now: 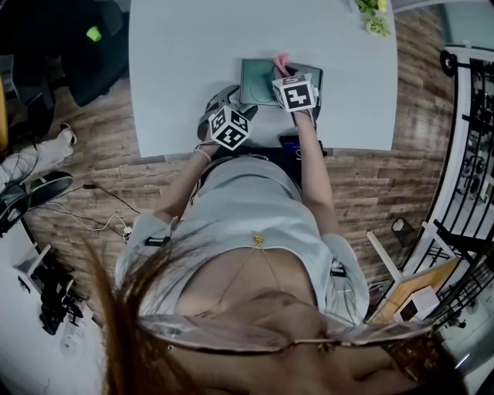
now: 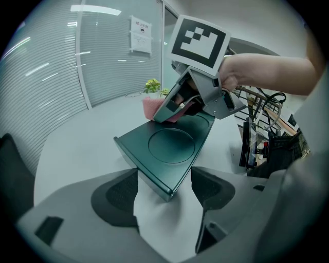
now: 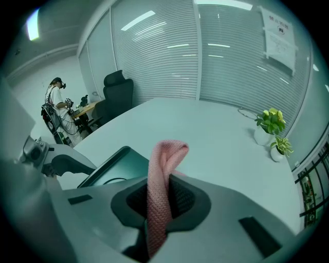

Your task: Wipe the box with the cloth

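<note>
A dark green flat box (image 1: 258,77) with a round recess in its lid (image 2: 169,146) lies on the pale table (image 1: 177,77). My right gripper (image 1: 284,72) hovers over the box's far side, shut on a pink cloth (image 3: 167,169) that loops up past its fingers. From the left gripper view, that cloth (image 2: 150,107) rests against the box's far edge under the right gripper (image 2: 177,105). My left gripper (image 2: 164,198) is open, with the box's near corner poking between its fingers. In the right gripper view, part of the box (image 3: 115,167) shows at the lower left.
Two small potted plants (image 3: 270,126) stand at the table's far right corner (image 1: 374,15). A black office chair (image 1: 85,46) sits off the table's left end. A person (image 3: 54,102) stands far back by a desk. A black rack (image 2: 257,149) stands right of the table.
</note>
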### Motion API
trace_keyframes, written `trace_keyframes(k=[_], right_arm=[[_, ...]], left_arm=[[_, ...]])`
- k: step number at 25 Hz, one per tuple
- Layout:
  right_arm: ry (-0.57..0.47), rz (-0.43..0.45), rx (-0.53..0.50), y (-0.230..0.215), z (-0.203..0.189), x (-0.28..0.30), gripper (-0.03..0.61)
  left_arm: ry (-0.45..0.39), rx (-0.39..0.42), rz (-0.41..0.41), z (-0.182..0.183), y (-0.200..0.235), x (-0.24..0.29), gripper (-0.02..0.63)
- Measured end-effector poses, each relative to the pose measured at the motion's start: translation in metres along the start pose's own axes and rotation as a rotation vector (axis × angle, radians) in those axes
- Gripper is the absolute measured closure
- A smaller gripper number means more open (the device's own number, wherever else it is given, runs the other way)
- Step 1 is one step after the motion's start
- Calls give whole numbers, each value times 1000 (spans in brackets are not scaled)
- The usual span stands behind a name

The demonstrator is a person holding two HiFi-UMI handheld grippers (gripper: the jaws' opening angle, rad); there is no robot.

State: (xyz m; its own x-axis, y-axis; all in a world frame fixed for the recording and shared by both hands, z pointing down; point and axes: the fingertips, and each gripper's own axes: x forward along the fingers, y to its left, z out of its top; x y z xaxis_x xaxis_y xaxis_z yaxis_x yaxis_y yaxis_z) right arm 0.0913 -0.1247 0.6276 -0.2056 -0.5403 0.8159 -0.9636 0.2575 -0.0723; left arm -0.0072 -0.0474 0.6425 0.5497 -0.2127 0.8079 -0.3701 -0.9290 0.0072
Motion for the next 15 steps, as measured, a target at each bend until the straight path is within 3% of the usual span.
trace_keyframes(k=[15], right_arm=[[2,58,-36,30,11,13,534]], left_arm=[[3,0,-6,-1,1,2,295]])
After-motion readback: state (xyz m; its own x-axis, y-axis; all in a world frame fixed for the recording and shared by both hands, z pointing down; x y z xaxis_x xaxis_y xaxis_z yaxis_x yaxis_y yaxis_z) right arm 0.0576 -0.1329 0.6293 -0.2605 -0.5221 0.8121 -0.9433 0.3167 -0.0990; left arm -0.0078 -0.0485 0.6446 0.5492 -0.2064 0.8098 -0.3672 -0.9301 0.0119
